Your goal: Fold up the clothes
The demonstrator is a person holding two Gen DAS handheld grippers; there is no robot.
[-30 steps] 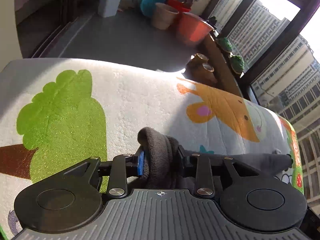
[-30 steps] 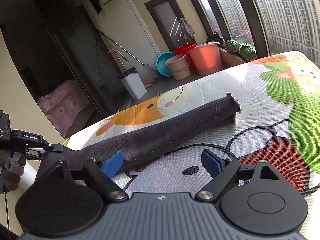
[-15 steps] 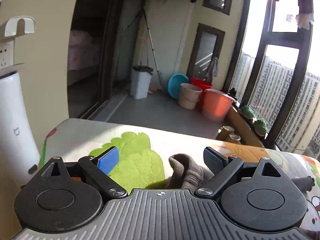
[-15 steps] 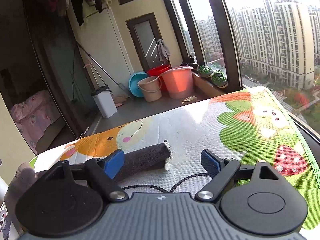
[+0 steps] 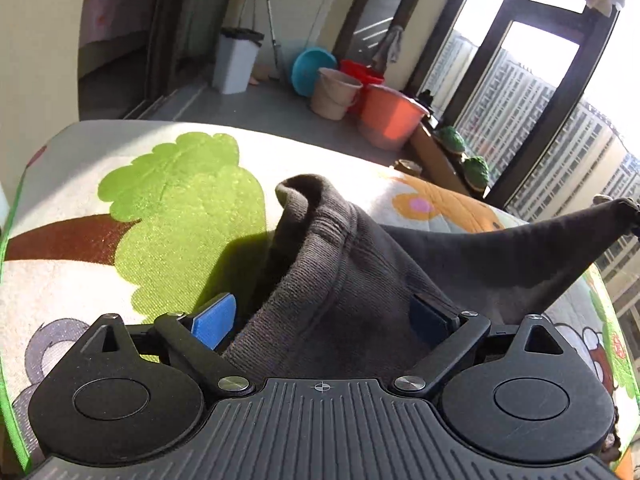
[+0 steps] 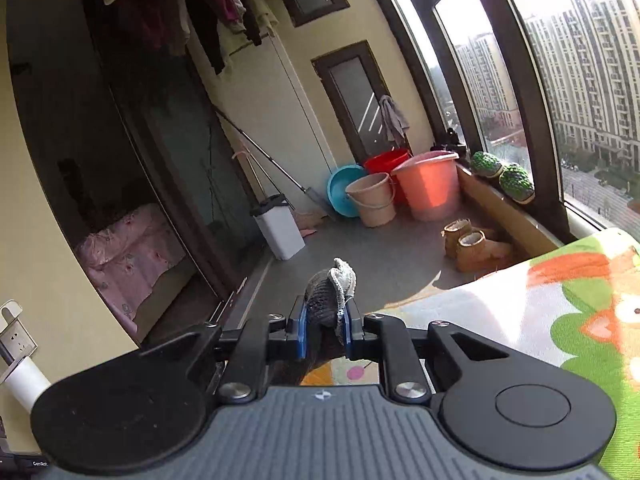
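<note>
The dark grey garment (image 5: 360,264) is raised above the cartoon mat (image 5: 160,208), stretched between both tongs. The right tongs (image 6: 325,334) are clenched on its narrow end, where a pale lining shows. The left tongs (image 5: 320,316) stand spread, the ribbed hem lying loosely between the pads, not pinched. The step in hand is judged to be lifting the ends for a fold. Next, the left tongs are to be clenched on the hem. The long axis runs from the hem toward the far right of the mat.

Home balcony, probably laundry area: buckets (image 6: 428,184), hanging clothes (image 6: 208,4), high-rise window view (image 6: 580,80).
</note>
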